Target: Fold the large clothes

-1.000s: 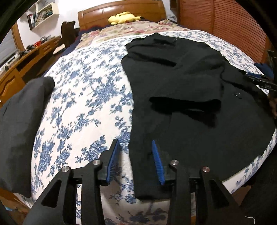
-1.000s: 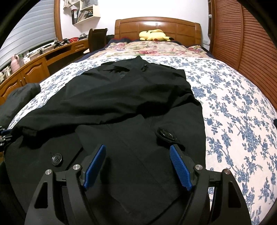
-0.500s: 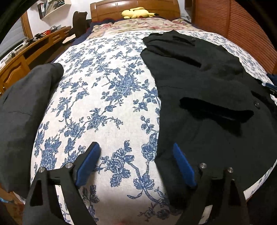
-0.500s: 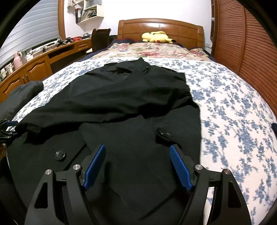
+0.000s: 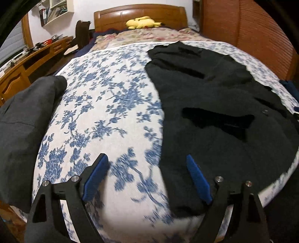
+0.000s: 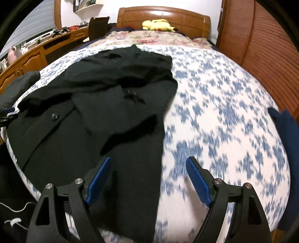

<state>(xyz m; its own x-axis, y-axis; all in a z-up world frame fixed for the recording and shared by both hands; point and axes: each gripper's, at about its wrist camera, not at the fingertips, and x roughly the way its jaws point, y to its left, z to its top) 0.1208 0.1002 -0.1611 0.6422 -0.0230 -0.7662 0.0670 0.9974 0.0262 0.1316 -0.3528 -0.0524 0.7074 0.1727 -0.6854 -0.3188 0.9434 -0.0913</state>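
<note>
One black coat and one grey garment on one bed; one yellow plush toy; two grippers, left gripper and right gripper.

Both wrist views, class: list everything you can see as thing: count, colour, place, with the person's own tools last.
coat: one, black, spread lengthwise on the bed
bedspread: one, white with blue flowers, covering the bed
grey garment: one, dark grey, bed's left edge
plush toy: one, yellow, by the headboard
headboard: one, brown wood, far end
desk: one, brown wood, left wall
left tongs: one, black with blue pads, open, straddling the coat's left edge
right tongs: one, same colours, opening, straddling its right edge, nothing pinched
</note>
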